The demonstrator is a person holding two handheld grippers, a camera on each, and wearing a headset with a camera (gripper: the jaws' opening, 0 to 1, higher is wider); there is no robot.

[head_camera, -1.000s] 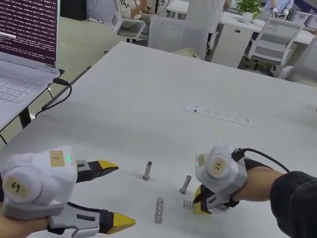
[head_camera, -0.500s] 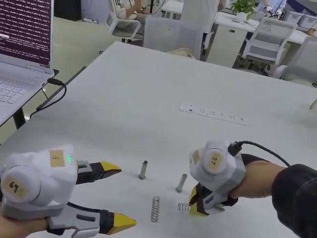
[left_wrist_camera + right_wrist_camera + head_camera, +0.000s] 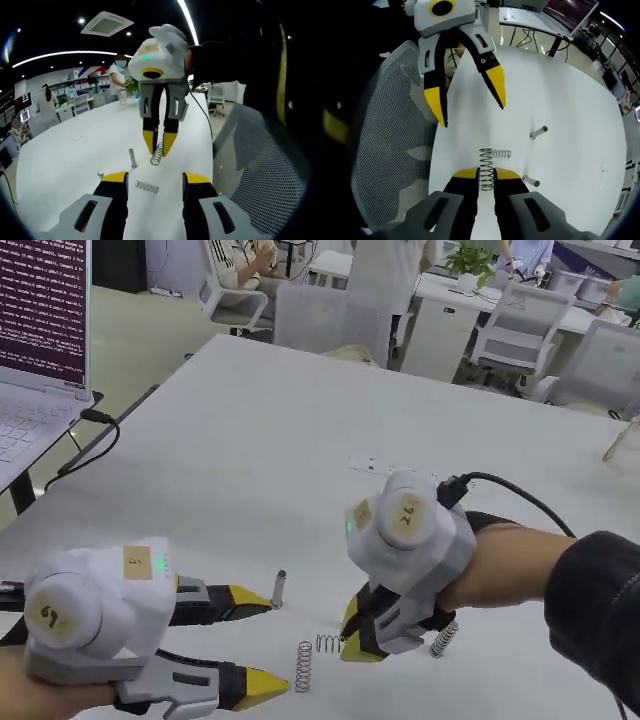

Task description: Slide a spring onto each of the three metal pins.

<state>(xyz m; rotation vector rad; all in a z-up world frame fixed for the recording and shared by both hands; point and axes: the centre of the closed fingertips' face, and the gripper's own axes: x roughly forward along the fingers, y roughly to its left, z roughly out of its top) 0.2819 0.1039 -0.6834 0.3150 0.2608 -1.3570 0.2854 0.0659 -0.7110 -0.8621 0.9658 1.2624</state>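
Note:
My right gripper [image 3: 352,638] hangs just above the white table [image 3: 250,440], shut on a small steel spring [image 3: 328,643]. Its own view has that spring [image 3: 486,167] upright between the jaws [image 3: 486,176]. A second spring [image 3: 303,665] lies on the table beside it, and a third [image 3: 443,638] lies under the right wrist. One metal pin [image 3: 278,588] stands upright just left of the right gripper. Two pins [image 3: 538,132] [image 3: 530,181] appear in the right gripper view. My left gripper [image 3: 255,640] is open at the near left, its jaws pointing at the springs, nothing between them [image 3: 155,180].
A laptop [image 3: 40,330] sits on a side table at the left with a black cable [image 3: 90,440] trailing down. A white power strip [image 3: 375,465] lies mid-table. Office chairs [image 3: 320,315] stand beyond the far edge. A mesh chair [image 3: 260,165] is close behind me.
The right gripper has closed on a spring and lifted it off the table, shifting left toward the pins. The left gripper has stayed open in place. The head camera has shifted.

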